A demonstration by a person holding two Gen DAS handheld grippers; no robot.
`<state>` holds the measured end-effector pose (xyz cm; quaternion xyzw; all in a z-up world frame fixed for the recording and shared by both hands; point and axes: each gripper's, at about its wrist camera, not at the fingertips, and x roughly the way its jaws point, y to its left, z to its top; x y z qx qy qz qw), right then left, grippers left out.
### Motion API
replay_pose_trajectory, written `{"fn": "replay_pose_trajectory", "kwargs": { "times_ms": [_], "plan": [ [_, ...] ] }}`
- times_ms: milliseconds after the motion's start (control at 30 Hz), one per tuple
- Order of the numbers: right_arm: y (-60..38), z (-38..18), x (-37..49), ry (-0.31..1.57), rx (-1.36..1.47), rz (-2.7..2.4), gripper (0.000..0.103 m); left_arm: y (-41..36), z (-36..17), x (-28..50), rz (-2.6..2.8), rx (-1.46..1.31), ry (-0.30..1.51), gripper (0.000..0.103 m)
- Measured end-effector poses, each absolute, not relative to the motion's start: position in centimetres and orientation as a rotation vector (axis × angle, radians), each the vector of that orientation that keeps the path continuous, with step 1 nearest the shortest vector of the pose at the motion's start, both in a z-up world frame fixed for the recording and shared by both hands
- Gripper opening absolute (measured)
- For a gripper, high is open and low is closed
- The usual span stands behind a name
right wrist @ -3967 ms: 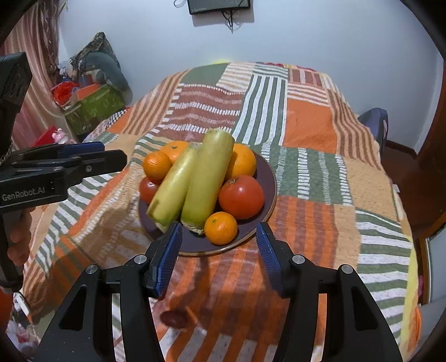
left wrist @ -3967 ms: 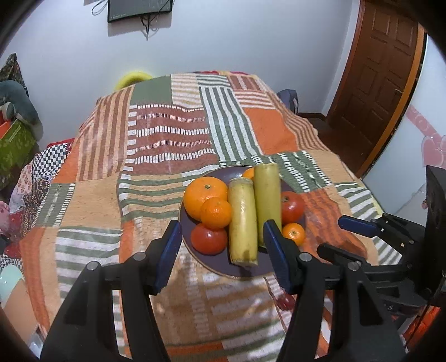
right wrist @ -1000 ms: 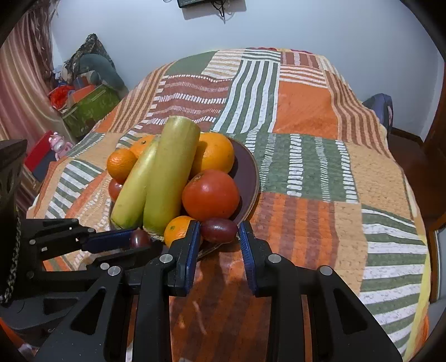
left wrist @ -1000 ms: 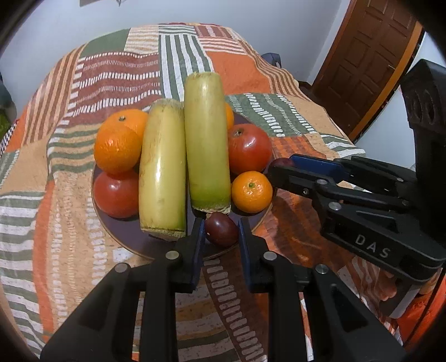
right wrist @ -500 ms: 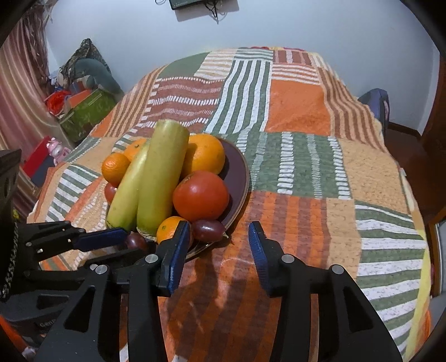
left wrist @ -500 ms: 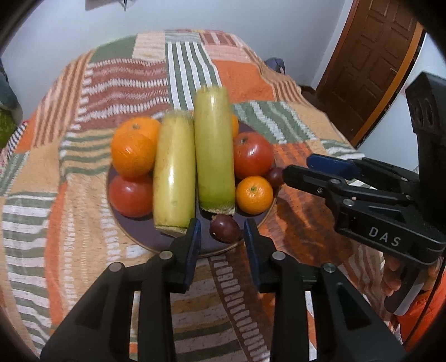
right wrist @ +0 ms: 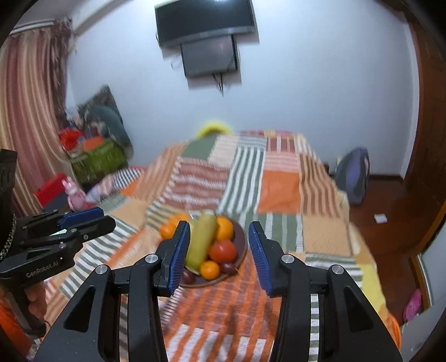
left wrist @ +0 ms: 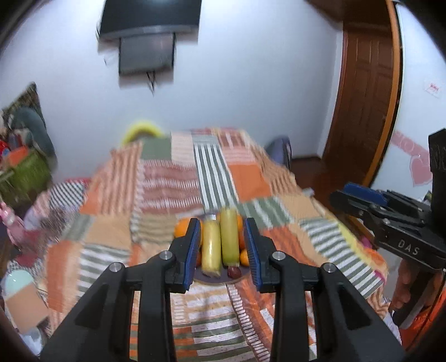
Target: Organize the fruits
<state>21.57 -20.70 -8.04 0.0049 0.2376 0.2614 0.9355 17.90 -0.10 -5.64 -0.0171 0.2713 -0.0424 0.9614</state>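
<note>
A dark plate [right wrist: 242,245] sits on the patchwork bedspread and holds two long yellow-green fruits [right wrist: 201,239], oranges [right wrist: 224,229], a tomato [right wrist: 222,250] and two dark plums [right wrist: 228,267]. The plate also shows in the left wrist view [left wrist: 207,278] with a plum [left wrist: 233,271] at its near edge. My left gripper [left wrist: 223,253] is open and empty, raised well back from the plate. My right gripper [right wrist: 220,254] is open and empty, also back from the plate. Each gripper shows in the other's view, the right one [left wrist: 362,197] and the left one [right wrist: 83,217].
The striped bedspread [right wrist: 278,189] covers the bed. A TV [right wrist: 206,25] hangs on the far wall. A green basket with clutter [right wrist: 97,158] stands at the left, a backpack [right wrist: 352,172] and a wooden door [left wrist: 362,105] at the right.
Both grippers have let go of their plums, which now lie on the plate, opened wider and pulled up and back from the plate.
</note>
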Motion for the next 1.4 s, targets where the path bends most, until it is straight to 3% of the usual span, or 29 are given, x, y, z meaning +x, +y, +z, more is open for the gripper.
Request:
{"fn": "replay_pose_trajectory", "kwargs": {
  "times_ms": [100, 167, 367, 500, 767, 933, 1400],
  "plan": [
    [-20.8, -5.8, 18.7, 0.403, 0.015, 0.535, 0.040, 0.0, -2.9, 14.8, -0.067, -0.034, 0.459, 0.034],
    [-20.8, -4.6, 16.9, 0.355, 0.016, 0.543, 0.040, 0.3, -1.2, 12.8, -0.057, -0.040, 0.397, 0.047],
    [-20.9, -2.4, 13.2, 0.252, 0.028, 0.560, 0.043, 0.4, 1.8, 8.5, -0.054, -0.048, 0.281, 0.062],
    [-20.8, -2.0, 12.0, 0.207, 0.034, 0.541, 0.065, 0.5, 2.5, 6.7, -0.040, -0.042, 0.236, 0.072],
    [-20.3, -2.3, 11.2, 0.182, 0.033, 0.482, 0.089, 0.8, 2.4, 4.9, -0.019, -0.037, 0.200, 0.097],
    [-20.5, -2.5, 10.4, 0.157, 0.027, 0.437, 0.103, 0.9, 2.1, 4.6, -0.023, -0.031, 0.201, 0.102],
    [-20.6, -2.8, 9.5, 0.154, 0.016, 0.437, 0.103, 0.8, 1.3, 4.3, -0.023, -0.025, 0.210, 0.103]
  ]
}}
